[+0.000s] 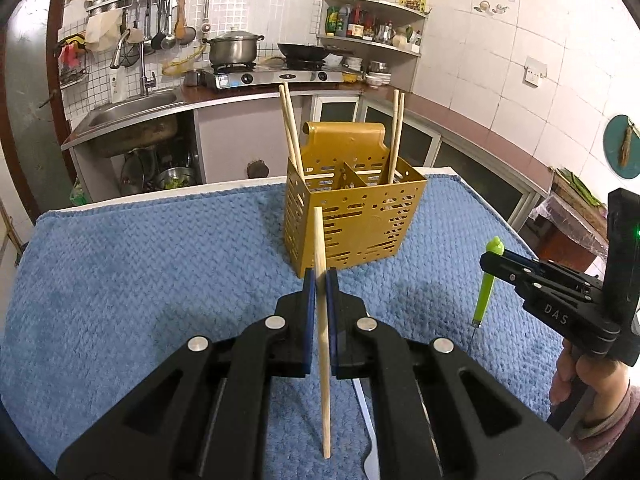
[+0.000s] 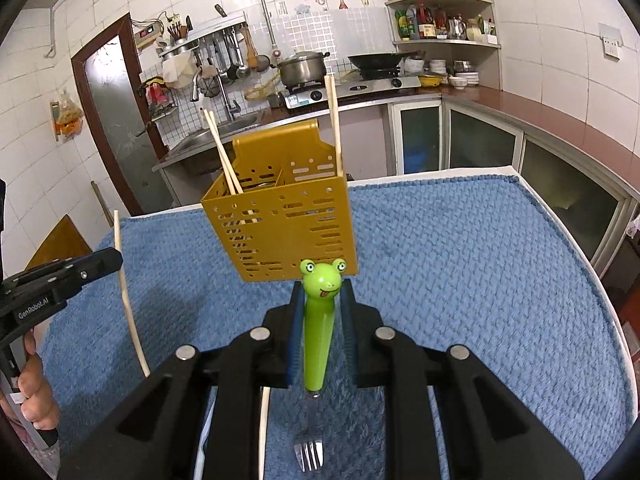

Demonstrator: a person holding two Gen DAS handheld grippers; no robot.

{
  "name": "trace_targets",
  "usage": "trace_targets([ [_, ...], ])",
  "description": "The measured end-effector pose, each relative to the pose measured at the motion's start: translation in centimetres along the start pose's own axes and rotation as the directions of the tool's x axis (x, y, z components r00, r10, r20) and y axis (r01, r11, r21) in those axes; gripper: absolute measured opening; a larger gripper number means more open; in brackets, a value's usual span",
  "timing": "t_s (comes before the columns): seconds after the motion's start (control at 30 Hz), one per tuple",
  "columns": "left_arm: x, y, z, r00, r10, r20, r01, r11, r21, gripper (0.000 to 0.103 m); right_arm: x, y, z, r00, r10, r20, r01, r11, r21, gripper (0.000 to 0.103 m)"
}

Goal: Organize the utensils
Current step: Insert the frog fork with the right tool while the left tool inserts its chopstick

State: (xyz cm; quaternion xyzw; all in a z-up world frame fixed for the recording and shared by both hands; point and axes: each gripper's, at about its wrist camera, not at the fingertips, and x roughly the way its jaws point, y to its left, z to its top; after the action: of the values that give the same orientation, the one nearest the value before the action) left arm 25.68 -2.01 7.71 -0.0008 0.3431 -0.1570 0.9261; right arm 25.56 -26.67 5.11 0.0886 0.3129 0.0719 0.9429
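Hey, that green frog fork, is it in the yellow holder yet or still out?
Still out. The right gripper is shut on the fork, tines down, over the blue towel, short of the holder.

White tiled walls (image 1: 460, 52) are enclosing a kitchen; a steel sink (image 1: 132, 110) is sitting in the counter (image 1: 256, 94) by a dark-framed door (image 2: 116, 120).

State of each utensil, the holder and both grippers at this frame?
left gripper: shut on chopstick, held upright
right gripper: shut on frog fork, tines down
gold holder: upright on blue towel, chopsticks inside
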Motion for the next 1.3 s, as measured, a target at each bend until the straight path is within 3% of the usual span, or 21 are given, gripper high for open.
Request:
trace_targets([
  [0.47,-1.7,0.4,0.7,0.998,-0.010,0.063,0.011,1.000,-0.015,0.004,-1.3,0.3,1.3,0.999,-0.007,0.054,0.008,1.000,-0.016,0.018],
  [0.7,-2.5,0.1,2.8,0.994,-0.014,0.106,0.016,1.000,-0.020,0.004,-2.2,0.7,3.5,0.994,-0.015,0.105,0.019,0.999,-0.034,0.018],
  [0.83,-3.0,-0.5,5.6,0.990,-0.009,0.144,0.010,1.000,-0.008,0.004,-2.6,1.0,6.1,0.990,-0.022,0.139,0.029,0.998,-0.050,0.018],
  [1.13,-4.2,-2.3,14.2,0.970,0.016,0.242,-0.024,0.999,0.030,0.004,-4.4,1.7,15.9,0.966,-0.051,0.253,0.072,0.995,-0.076,0.018],
  [1.3,-2.7,-2.5,17.2,0.960,0.046,0.275,-0.054,0.998,0.023,0.004,-3.2,1.9,19.0,0.959,-0.047,0.281,0.065,0.996,-0.057,0.018],
])
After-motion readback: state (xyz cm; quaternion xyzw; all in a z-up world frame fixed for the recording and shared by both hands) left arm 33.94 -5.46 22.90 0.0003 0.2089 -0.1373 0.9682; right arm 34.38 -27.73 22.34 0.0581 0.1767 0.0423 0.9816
